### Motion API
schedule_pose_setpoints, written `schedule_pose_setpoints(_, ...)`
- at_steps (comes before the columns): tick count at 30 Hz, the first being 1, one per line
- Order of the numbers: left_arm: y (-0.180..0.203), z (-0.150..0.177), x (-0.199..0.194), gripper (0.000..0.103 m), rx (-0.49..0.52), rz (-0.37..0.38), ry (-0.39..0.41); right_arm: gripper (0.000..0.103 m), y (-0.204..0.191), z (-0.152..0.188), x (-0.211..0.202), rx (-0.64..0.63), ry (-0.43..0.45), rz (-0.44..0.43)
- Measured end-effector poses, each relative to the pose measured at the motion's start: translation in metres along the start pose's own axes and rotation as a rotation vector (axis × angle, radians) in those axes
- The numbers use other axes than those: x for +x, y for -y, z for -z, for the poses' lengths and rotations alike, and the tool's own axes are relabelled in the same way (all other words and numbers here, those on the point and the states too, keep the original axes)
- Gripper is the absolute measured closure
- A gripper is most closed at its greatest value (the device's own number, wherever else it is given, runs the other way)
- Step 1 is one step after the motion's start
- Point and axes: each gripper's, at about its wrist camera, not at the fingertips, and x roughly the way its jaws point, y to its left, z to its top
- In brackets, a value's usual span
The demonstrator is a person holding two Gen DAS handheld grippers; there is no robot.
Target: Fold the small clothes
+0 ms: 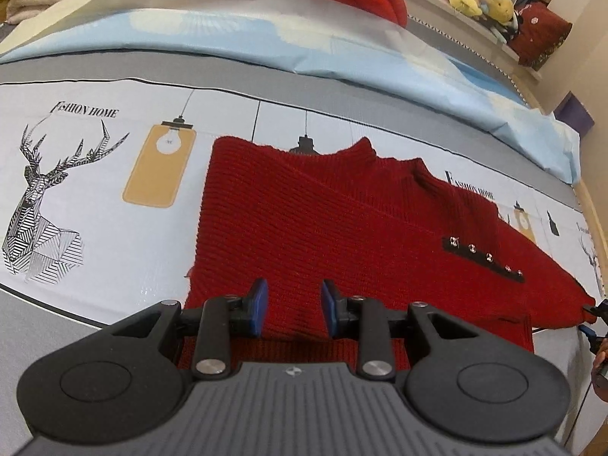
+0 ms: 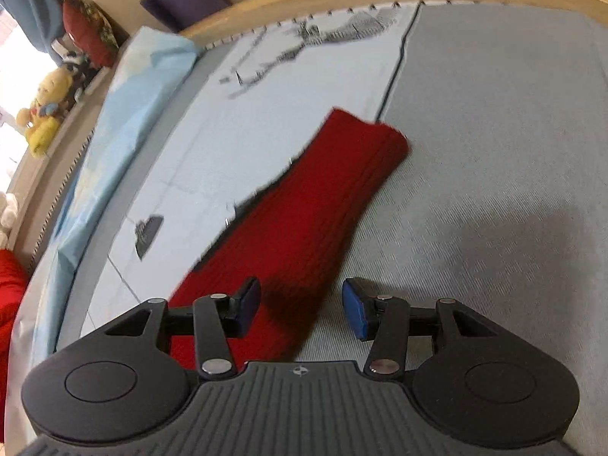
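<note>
Reading "FASHION HOME" twice on the bed sheet [image 1: 95, 197] in the left wrist view, beside the deer print [image 1: 41, 205] and again right of the collar. Red sweater [image 1: 342, 228] lies flat on the bed; left tongs [image 1: 294, 309] spread, empty, over its near hem. Right wrist view: no legible text. Right tongs [image 2: 302, 309] spread, empty, over the sleeve [image 2: 304, 212], which runs diagonally away.
</note>
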Motion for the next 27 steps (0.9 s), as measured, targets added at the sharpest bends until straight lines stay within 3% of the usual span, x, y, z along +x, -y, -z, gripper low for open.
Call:
schedule_pose_setpoints(1,-0.001,-0.001,-0.001,0.069,0.001,0.001,0.003,0.08,-0.001,0.0,0.0,-0.006,0.018,-0.01)
schedule_pose_setpoints(2,-0.003,-0.001,-0.001,0.069,0.0,0.0,0.005,0.087,-0.003,0.0,0.002,-0.019,0.027,-0.02)
schedule_pose_setpoints(5,-0.008,-0.004,-0.003,0.069,-0.01,-0.003,0.006,0.092,-0.019,-0.005,0.002,-0.069,0.074,0.011)
schedule_pose_setpoints(8,-0.016,-0.009,-0.007,0.069,-0.02,-0.008,0.02,0.092,-0.072,0.008,-0.022,-0.258,0.182,0.036)
schedule_pose_setpoints(11,-0.028,-0.016,-0.015,0.069,-0.057,-0.005,0.036,0.093,-0.148,0.046,-0.059,-0.479,0.277,-0.086)
schedule_pose_setpoints(13,-0.035,-0.02,-0.021,0.069,-0.074,-0.001,0.049,0.092,-0.196,0.086,-0.091,-0.6,0.29,-0.27)
schedule_pose_setpoints(15,-0.042,-0.025,-0.027,0.069,-0.092,0.007,0.058,0.092,-0.237,0.138,-0.123,-0.68,0.218,-0.516)
schedule_pose_setpoints(17,-0.048,-0.029,-0.031,0.069,-0.115,0.016,0.063,0.092,-0.262,0.19,-0.148,-0.728,0.131,-0.708)
schedule_pose_setpoints(20,-0.056,-0.034,-0.035,0.07,-0.15,0.05,0.06,0.089,-0.282,0.265,-0.154,-0.76,-0.126,-0.871)
schedule_pose_setpoints(22,-0.063,-0.037,-0.038,0.069,-0.176,0.074,0.058,0.082,-0.287,0.317,-0.143,-0.832,-0.343,-0.811)
schedule_pose_setpoints(24,-0.071,-0.038,-0.038,0.07,-0.206,0.088,0.054,0.081,-0.283,0.339,-0.137,-0.829,-0.495,-0.711)
schedule_pose_setpoints(25,-0.073,-0.039,-0.038,0.07,-0.219,0.097,0.051,0.081,-0.28,0.339,-0.135,-0.803,-0.543,-0.673)
schedule_pose_setpoints(27,-0.078,-0.038,-0.036,0.07,-0.24,0.118,0.039,0.08,-0.273,0.325,-0.14,-0.755,-0.555,-0.598)
